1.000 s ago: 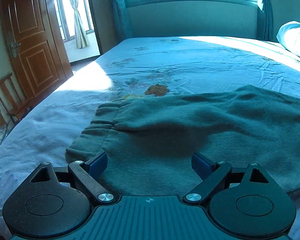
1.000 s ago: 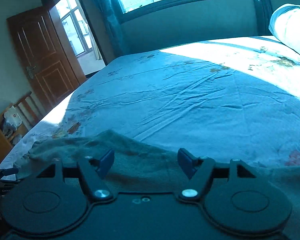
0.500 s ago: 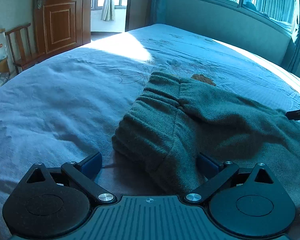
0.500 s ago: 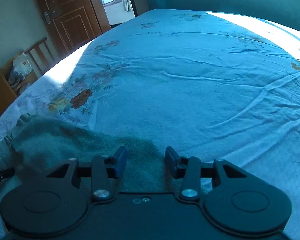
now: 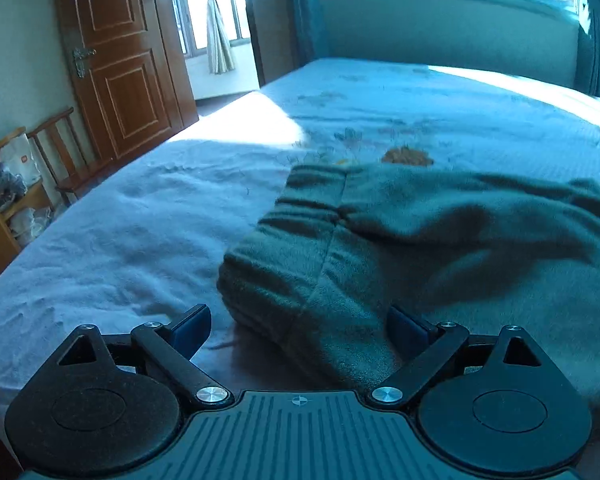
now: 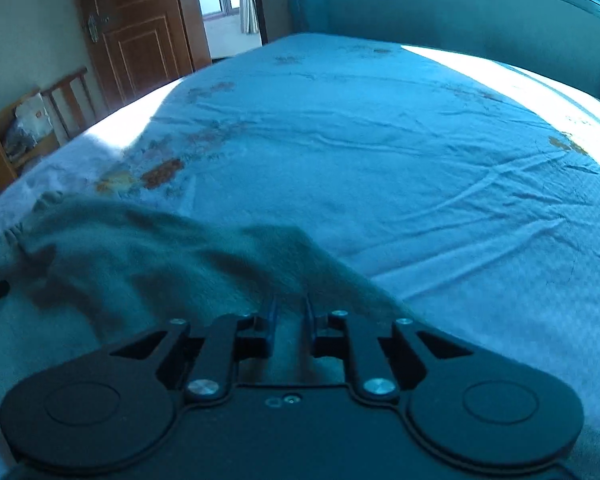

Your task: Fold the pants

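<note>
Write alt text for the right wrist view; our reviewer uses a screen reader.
The right gripper has its fingers shut on a fold of the green fleece pants, which lie on a blue floral bedsheet. A wooden door stands behind.

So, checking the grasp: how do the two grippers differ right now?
The left gripper is wide open, straddling the pants' waistband corner; the right gripper has closed on a fabric ridge of the pants. Both are low over the bed.
</note>
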Tool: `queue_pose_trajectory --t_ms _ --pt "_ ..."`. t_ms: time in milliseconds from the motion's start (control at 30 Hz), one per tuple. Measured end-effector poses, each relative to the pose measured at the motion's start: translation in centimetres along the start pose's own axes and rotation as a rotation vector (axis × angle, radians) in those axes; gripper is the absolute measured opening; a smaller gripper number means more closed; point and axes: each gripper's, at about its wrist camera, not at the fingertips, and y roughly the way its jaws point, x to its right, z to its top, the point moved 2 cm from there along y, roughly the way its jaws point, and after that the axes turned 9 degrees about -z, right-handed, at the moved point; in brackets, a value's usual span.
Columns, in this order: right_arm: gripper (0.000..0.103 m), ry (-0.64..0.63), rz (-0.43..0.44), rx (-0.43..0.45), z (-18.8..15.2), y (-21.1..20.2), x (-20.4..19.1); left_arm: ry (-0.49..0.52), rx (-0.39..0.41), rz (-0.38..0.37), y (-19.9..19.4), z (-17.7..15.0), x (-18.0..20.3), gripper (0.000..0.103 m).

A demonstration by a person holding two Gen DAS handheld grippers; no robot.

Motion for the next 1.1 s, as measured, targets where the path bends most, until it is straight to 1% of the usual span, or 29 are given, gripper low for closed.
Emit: queue_pose_trajectory --t_ms 67,100,133,167,200,233,267,300,367,433,467,500,533,567,600,633,667,700,733,767,800,833,867,900,933,967,1000,1033,1100 --pt "0.0 0.064 -0.079 0.027 0.1 -1.9 1.6 -0.1 0.008 -0.025 -0.3 -0.2 -1.2 0.098" --pt "0.003 0.083 -0.085 0.094 -0.1 -3.8 2.2 -0.117 0.019 -0.014 -0.9 0.0 -1.5 0.098" --pt "0.006 0.082 -0.052 0.132 -0.4 -5.1 2.5 -0.125 0.046 0.009 -1.5 0.0 -1.6 0.098" --pt "0.008 0.071 -0.028 0.143 -0.9 -6.0 2.6 -0.131 0.066 0.011 -1.7 0.1 -1.6 0.098" --pt "0.009 0.051 -0.027 0.123 -1.5 -6.0 2.6 -0.132 0.047 0.009 -1.3 -0.1 -1.4 0.098" --pt "0.009 0.032 -0.054 0.082 -2.1 -5.3 2.8 -0.134 0.006 0.007 -0.3 -0.4 -1.3 0.098" --pt "0.008 0.03 -0.13 0.031 -2.8 -3.9 3.5 -0.143 0.008 -0.004 0.2 -0.8 -1.2 0.099" --pt "0.005 0.06 -0.162 0.014 -3.4 -2.9 4.6 -0.154 0.013 -0.002 0.3 -0.9 -1.2 0.1" --pt "0.003 0.161 -0.147 0.015 -3.6 -3.6 6.4 -0.172 0.014 -0.004 -0.7 -0.6 -1.0 0.1" --pt "0.013 0.162 -0.156 0.107 -3.6 -5.4 6.7 -0.139 0.073 -0.001 -2.0 -0.5 -0.3 0.1" --pt "0.015 0.156 -0.178 0.126 -3.9 -5.3 7.0 -0.113 0.049 0.004 -1.6 -0.7 0.0 0.1" --pt "0.016 0.159 -0.203 0.053 -4.3 -4.2 7.7 -0.109 -0.004 -0.001 -0.6 -1.1 0.1 0.101" --pt "0.016 0.195 -0.174 -0.009 -5.0 -2.9 9.0 -0.141 -0.013 -0.018 0.0 -1.5 -0.2 0.103" --pt "0.015 0.253 -0.144 0.002 -5.3 -3.4 10.1 -0.175 -0.013 -0.03 0.0 -1.5 -0.6 0.103" --pt "0.015 0.3 -0.162 0.006 -5.4 -4.5 11.2 -0.187 -0.023 -0.028 -0.3 -1.3 -0.7 0.103" --pt "0.018 0.344 -0.164 0.053 -5.6 -6.6 12.3 -0.185 -0.023 -0.017 -1.0 -0.9 -0.5 0.103" --pt "0.021 0.387 -0.144 0.107 -6.1 -8.6 13.2 -0.175 -0.003 -0.014 -1.9 -0.7 -0.1 0.103" --pt "0.024 0.472 -0.115 0.183 -7.3 -11.5 15.0 -0.167 0.02 -0.025 -2.8 -0.5 0.4 0.103" --pt "0.033 0.543 -0.099 0.235 -8.5 -13.7 16.4 -0.163 0.047 -0.051 -4.0 -0.4 1.3 0.103" --pt "0.056 0.624 -0.088 0.299 -10.3 -16.3 18.4 -0.162 0.063 -0.074 -4.8 -0.4 2.2 0.103" --pt "0.07 0.709 -0.097 0.344 -12.3 -18.4 20.4 -0.161 0.069 -0.102 -5.3 -0.5 3.4 0.103" --pt "0.088 0.785 -0.108 0.363 -14.2 -20.0 22.2 -0.152 0.069 -0.133 -5.5 -0.6 4.8 0.103" --pt "0.081 0.853 -0.113 0.371 -16.1 -21.3 24.0 -0.135 0.066 -0.147 -5.6 -0.8 6.3 0.103" --pt "0.075 0.94 -0.143 0.368 -18.8 -22.9 26.3 -0.116 0.061 -0.163 -5.6 -0.9 8.0 0.103" --pt "0.066 0.985 -0.183 0.36 -20.7 -23.9 27.6 -0.106 0.057 -0.184 -5.7 -1.1 9.6 0.103" --pt "0.06 1.033 -0.222 0.349 -22.8 -25.0 29.0 -0.101 0.056 -0.212 -5.8 -1.2 11.7 0.103" --pt "0.059 1.067 -0.229 0.338 -24.2 -25.5 29.8 -0.093 0.053 -0.233 -5.8 -1.4 13.3 0.103" --pt "0.053 1.111 -0.245 0.321 -25.9 -26.0 30.7 -0.066 0.048 -0.258 -5.8 -1.5 15.8 0.103" --pt "0.053 1.15 -0.284 0.298 -28.2 -26.7 31.8 -0.017 0.042 -0.292 -6.1 -1.9 19.5 0.103"
